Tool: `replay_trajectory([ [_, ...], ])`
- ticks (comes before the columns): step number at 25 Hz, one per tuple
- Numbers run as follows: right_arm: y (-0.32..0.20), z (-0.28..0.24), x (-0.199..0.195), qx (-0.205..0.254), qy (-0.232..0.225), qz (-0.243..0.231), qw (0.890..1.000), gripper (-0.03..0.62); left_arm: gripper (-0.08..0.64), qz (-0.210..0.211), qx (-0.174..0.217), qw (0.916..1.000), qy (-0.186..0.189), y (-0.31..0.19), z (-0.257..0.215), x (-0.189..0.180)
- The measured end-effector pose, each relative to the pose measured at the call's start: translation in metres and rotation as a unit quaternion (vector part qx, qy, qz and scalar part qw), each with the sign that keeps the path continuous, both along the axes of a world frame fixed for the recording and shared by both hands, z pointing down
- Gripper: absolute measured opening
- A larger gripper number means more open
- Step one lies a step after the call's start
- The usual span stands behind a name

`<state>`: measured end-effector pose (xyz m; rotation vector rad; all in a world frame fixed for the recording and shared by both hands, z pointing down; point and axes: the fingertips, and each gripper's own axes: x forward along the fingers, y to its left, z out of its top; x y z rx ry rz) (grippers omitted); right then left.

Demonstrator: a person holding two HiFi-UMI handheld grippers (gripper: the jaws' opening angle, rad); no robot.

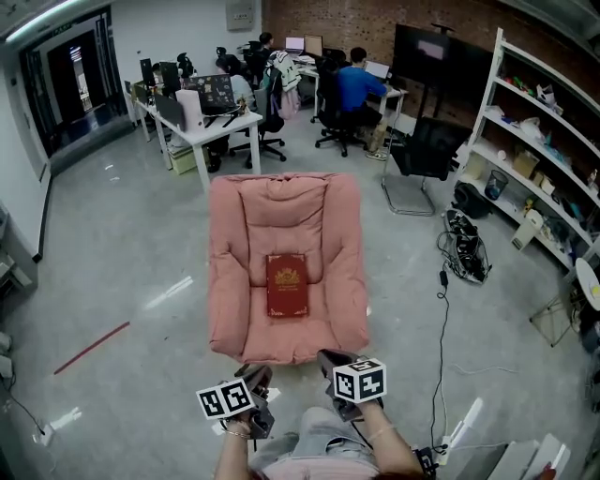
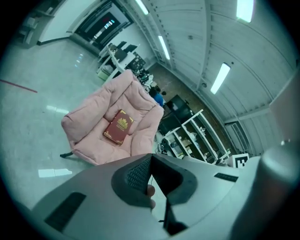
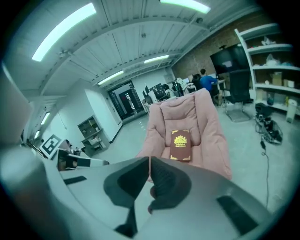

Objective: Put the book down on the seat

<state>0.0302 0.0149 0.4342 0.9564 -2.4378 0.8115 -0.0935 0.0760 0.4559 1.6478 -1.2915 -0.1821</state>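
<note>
- Red book [image 1: 287, 285] lies flat mid-frame on the seat [image 1: 230, 281]; the task looks done.
- Left gripper [image 1: 255, 378] and right gripper [image 1: 330, 360], at frame bottom, have jaws pressed together, empty.

This is an open office. Near the brick wall [image 1: 328, 17] stand a white table [image 1: 225, 125] with monitors [image 1: 214, 93], rolling office chairs [image 1: 271, 120] and a person [image 1: 354, 86] seated at a computer. White shelves [image 1: 536, 150] stand right of this wall.
</note>
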Motion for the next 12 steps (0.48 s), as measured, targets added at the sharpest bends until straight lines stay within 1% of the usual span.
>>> replay_trajectory([
  [3, -0.004, -0.016, 0.003, 0.028, -0.004, 0.012, 1.0, 0.017, -0.002, 0.006, 0.037, 0.9983, -0.044, 0.014, -0.022, 0.005],
  [6, -0.002, -0.028, 0.007, 0.06, 0.0, 0.009, 0.998, 0.015, -0.002, 0.003, 0.054, 0.9952, -0.081, 0.03, -0.034, 0.012],
  [8, 0.005, -0.036, 0.011, 0.081, 0.011, -0.001, 0.997, 0.015, -0.002, -0.007, 0.053, 0.9942, -0.093, 0.039, -0.039, 0.015],
  [12, 0.033, -0.057, 0.021, 0.108, 0.018, -0.034, 0.993, 0.015, -0.002, -0.025, 0.064, 0.9932, -0.094, 0.058, -0.059, 0.03],
])
